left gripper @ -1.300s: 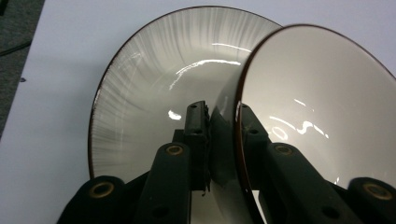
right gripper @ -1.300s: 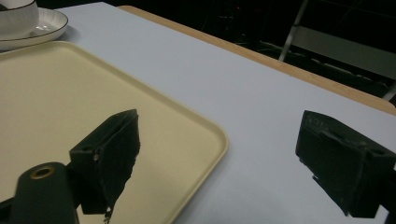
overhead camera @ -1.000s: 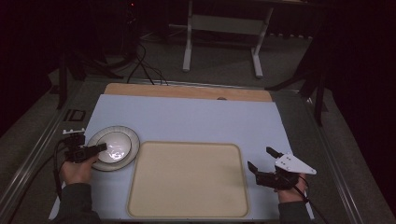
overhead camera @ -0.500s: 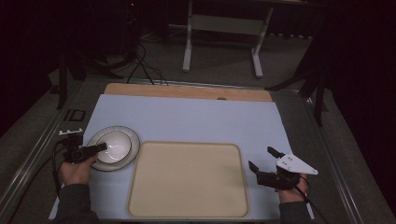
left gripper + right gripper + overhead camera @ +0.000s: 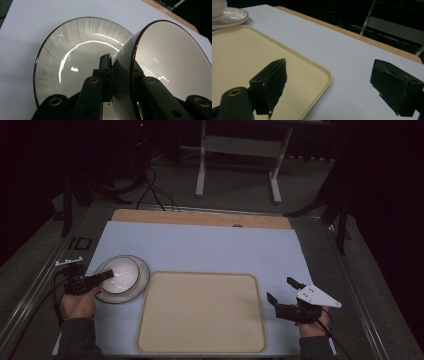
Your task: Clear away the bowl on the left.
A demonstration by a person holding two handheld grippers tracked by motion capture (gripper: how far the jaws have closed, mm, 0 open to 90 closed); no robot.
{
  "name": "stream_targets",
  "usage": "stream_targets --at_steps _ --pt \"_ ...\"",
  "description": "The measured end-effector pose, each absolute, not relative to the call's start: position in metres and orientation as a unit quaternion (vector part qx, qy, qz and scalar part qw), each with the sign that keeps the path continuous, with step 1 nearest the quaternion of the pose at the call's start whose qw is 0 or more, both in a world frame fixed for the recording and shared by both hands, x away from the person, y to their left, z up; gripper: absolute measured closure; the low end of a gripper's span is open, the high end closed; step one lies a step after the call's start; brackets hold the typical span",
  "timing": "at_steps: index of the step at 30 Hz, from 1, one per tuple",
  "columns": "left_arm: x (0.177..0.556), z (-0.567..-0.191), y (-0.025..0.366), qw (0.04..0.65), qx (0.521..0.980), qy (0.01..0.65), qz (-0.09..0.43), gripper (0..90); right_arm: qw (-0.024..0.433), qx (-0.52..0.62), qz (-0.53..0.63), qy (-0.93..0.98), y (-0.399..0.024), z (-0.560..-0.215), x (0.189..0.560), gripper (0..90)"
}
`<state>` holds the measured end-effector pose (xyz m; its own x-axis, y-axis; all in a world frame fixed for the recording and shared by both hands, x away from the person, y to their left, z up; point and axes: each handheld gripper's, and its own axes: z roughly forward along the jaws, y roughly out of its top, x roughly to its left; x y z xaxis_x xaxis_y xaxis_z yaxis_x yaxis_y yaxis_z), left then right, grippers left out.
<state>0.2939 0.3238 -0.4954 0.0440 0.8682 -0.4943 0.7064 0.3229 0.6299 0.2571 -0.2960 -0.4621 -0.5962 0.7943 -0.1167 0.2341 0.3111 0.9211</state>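
Note:
A white bowl (image 5: 120, 271) with a dark rim rests over a white ribbed plate (image 5: 134, 288) at the left of the blue mat. My left gripper (image 5: 101, 276) comes in from the left and is shut on the bowl's rim. In the left gripper view one jaw is outside the bowl (image 5: 172, 57) wall and the other inside, and the bowl leans over the plate (image 5: 72, 52). My right gripper (image 5: 281, 289) hovers open near the tray's right edge, with nothing between its fingers (image 5: 274, 75).
A large beige tray (image 5: 200, 312) lies in the middle front of the mat (image 5: 210, 247). A wooden strip (image 5: 200, 217) runs along the far edge. In the right gripper view the tray's corner (image 5: 317, 72) lies under the left jaw, with the plate (image 5: 230, 16) far off.
My left gripper and the bowl it holds have shifted slightly to the left over the plate. The right gripper has stayed where it was.

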Motion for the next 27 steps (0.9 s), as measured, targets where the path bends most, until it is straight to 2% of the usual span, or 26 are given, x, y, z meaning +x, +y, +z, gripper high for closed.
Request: stream_targets --at_steps 27 --pt "0.288 -0.474 0.308 0.465 0.584 0.658 0.098 78.4 0.291 0.337 0.488 0.751 -0.296 -0.461 0.256 13.4"
